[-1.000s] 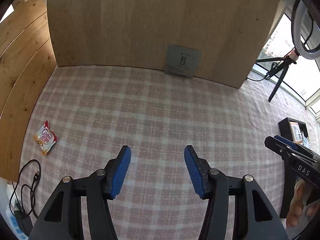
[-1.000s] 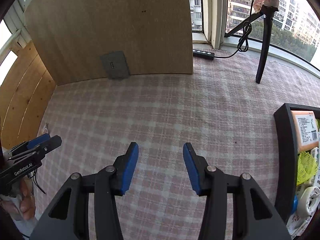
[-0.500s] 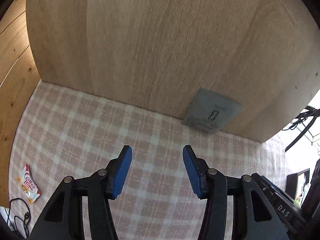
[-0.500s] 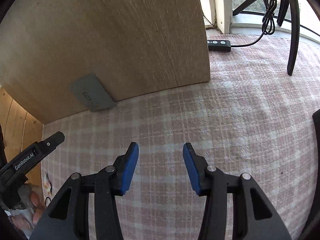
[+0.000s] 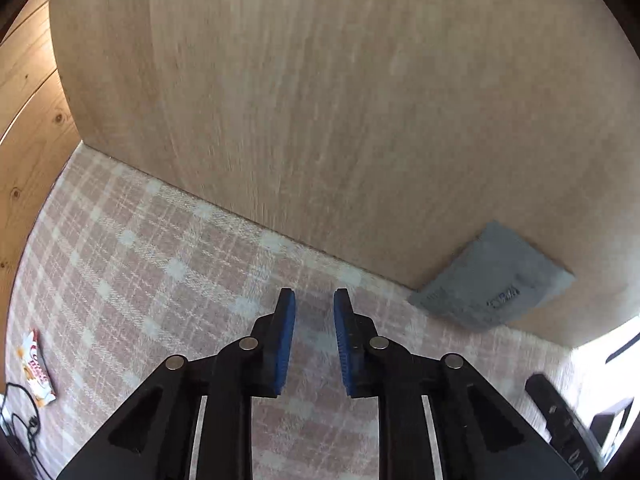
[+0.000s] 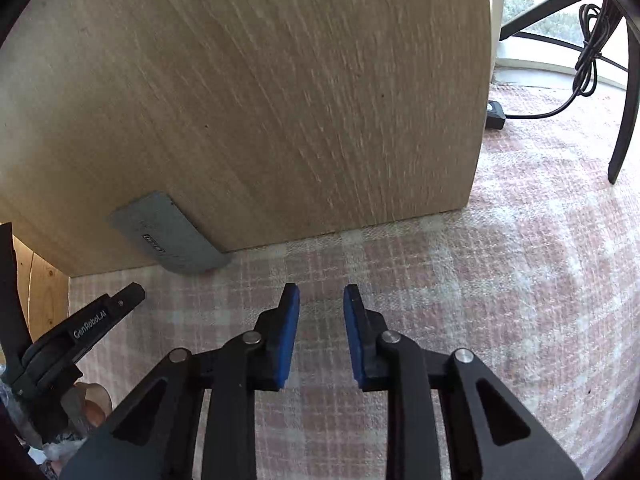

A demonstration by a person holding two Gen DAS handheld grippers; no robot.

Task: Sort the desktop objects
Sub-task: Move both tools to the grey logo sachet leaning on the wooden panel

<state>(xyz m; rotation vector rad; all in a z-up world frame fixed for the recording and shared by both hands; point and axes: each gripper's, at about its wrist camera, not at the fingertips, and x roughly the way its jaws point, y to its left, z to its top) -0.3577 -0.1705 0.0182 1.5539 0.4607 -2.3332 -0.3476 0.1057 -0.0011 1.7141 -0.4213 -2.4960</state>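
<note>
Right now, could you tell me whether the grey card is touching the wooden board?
Touching: in the right wrist view the grey card leans flat against the wooden board, with no gap.

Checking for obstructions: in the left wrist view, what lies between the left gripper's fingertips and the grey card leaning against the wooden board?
Only bare checked tablecloth lies between the left gripper and the grey card, as the left wrist view shows.

A flat grey rectangular card (image 5: 494,293) leans against the upright light wooden board (image 5: 320,100) on the pink checked bench cloth (image 5: 140,260), a small printed snack sachet (image 5: 38,368) lying far left.
</note>
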